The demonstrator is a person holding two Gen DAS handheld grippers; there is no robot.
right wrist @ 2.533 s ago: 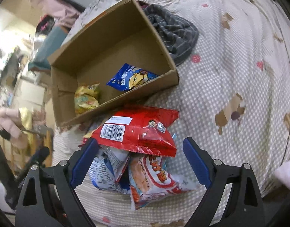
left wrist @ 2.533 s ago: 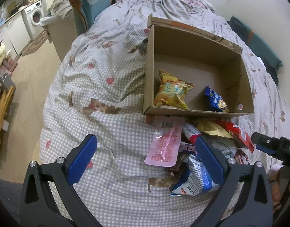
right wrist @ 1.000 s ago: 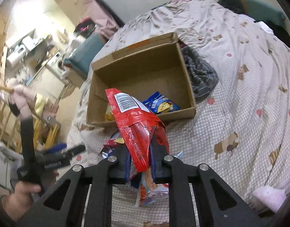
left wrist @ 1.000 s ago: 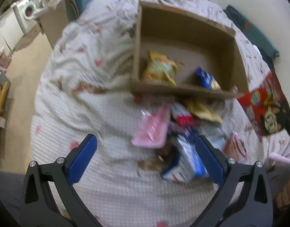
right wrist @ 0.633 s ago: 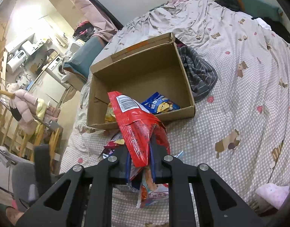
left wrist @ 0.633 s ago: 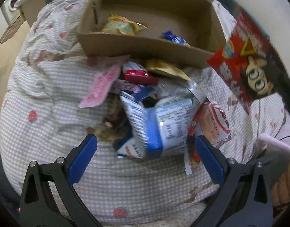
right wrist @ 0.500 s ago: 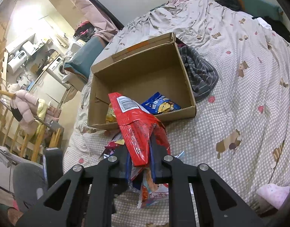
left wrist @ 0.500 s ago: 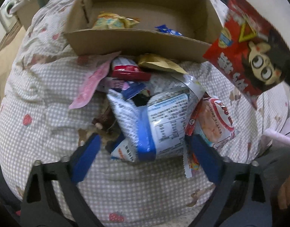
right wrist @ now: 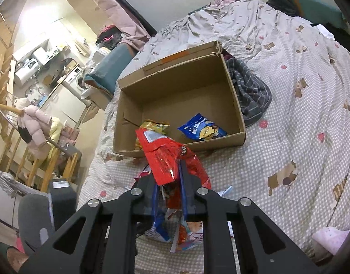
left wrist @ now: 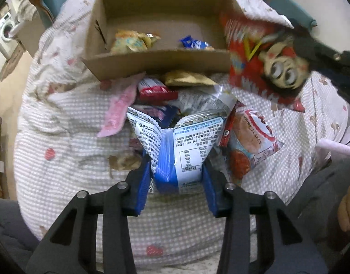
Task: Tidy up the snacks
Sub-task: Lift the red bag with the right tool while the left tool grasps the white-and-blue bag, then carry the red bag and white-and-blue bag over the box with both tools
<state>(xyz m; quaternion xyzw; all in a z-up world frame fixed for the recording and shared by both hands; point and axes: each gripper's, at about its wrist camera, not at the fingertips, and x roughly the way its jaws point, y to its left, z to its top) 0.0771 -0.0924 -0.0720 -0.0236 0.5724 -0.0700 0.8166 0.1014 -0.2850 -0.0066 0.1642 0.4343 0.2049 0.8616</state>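
Note:
My left gripper (left wrist: pixel 177 175) points down at the snack pile on the bed. Its jaws are closing, and the blue pads pinch the lower end of a blue-and-white snack bag (left wrist: pixel 186 141). My right gripper (right wrist: pixel 168 189) is shut on a red snack bag (right wrist: pixel 161 157), held up just in front of the open cardboard box (right wrist: pixel 175 91). That red snack bag (left wrist: pixel 261 68) hangs at the right of the cardboard box (left wrist: pixel 156 65) in the left wrist view. Inside the box lie a yellow bag (left wrist: pixel 131 42) and a small blue bag (left wrist: pixel 193 43).
Around the gripped bag lie a pink packet (left wrist: pixel 118 109), a red-and-white pack (left wrist: pixel 154 89), a golden bag (left wrist: pixel 186 78) and a shrimp-flakes bag (left wrist: pixel 250 143). A dark striped cloth (right wrist: pixel 248 91) lies right of the box. The bed drops off at the left towards a washing machine (right wrist: pixel 78 81).
My left gripper has moved in over the pile and its wide-open jaws have narrowed onto the blue-and-white bag. The right gripper has kept still with the red bag.

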